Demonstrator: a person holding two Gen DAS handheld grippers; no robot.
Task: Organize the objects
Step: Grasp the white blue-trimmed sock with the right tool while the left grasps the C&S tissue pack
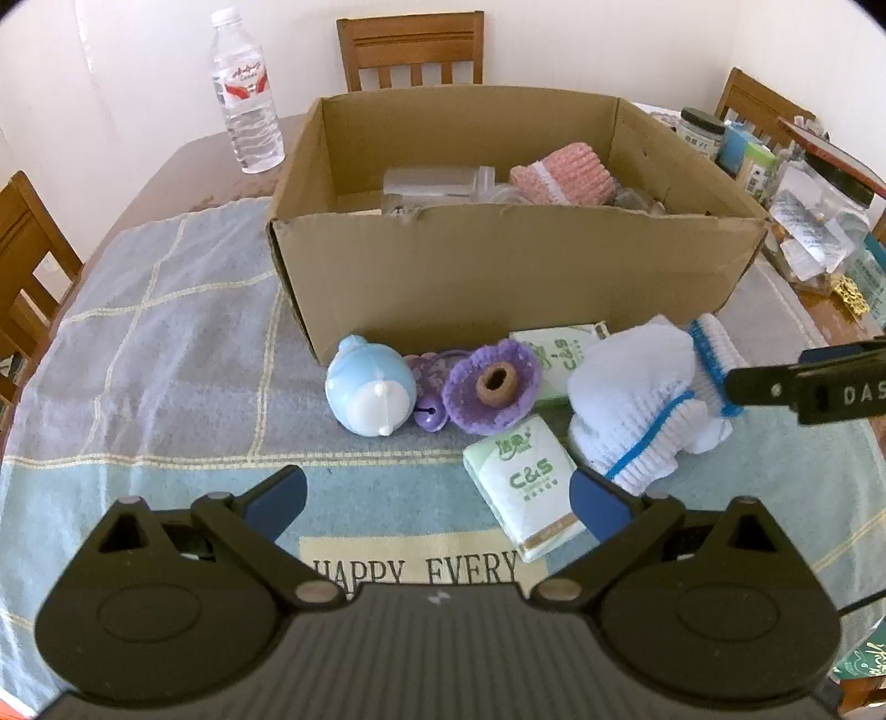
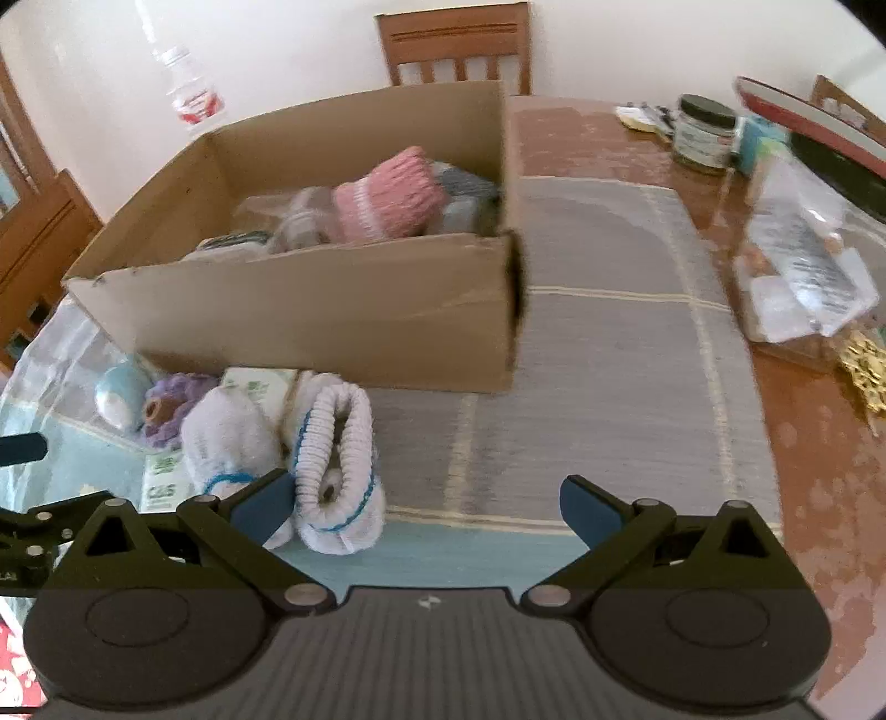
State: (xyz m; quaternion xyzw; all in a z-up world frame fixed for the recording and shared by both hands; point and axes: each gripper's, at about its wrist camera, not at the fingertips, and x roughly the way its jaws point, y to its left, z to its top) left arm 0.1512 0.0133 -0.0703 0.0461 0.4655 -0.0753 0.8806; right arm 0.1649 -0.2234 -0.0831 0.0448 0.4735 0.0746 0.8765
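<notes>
An open cardboard box [image 1: 515, 277] [image 2: 310, 310] stands on the cloth and holds a pink knitted piece [image 1: 562, 176] [image 2: 387, 194] and clear items. In front of it lie a blue-and-white toy [image 1: 370, 387], a purple crochet piece [image 1: 494, 385], two green C&S tissue packs [image 1: 523, 487] [image 1: 559, 349] and white knitted socks with blue trim [image 1: 648, 393] [image 2: 338, 459]. My left gripper [image 1: 437, 498] is open and empty above the cloth, just short of the nearer tissue pack. My right gripper [image 2: 426, 504] is open, its left finger beside the socks; its finger also shows at the right edge of the left wrist view [image 1: 803, 382].
A water bottle [image 1: 246, 94] stands behind the box at the left. Jars, a clear bag and clutter [image 1: 808, 221] [image 2: 797, 260] crowd the table's right side. Wooden chairs [image 1: 410, 50] surround the table. A blue checked cloth [image 1: 166, 332] covers it.
</notes>
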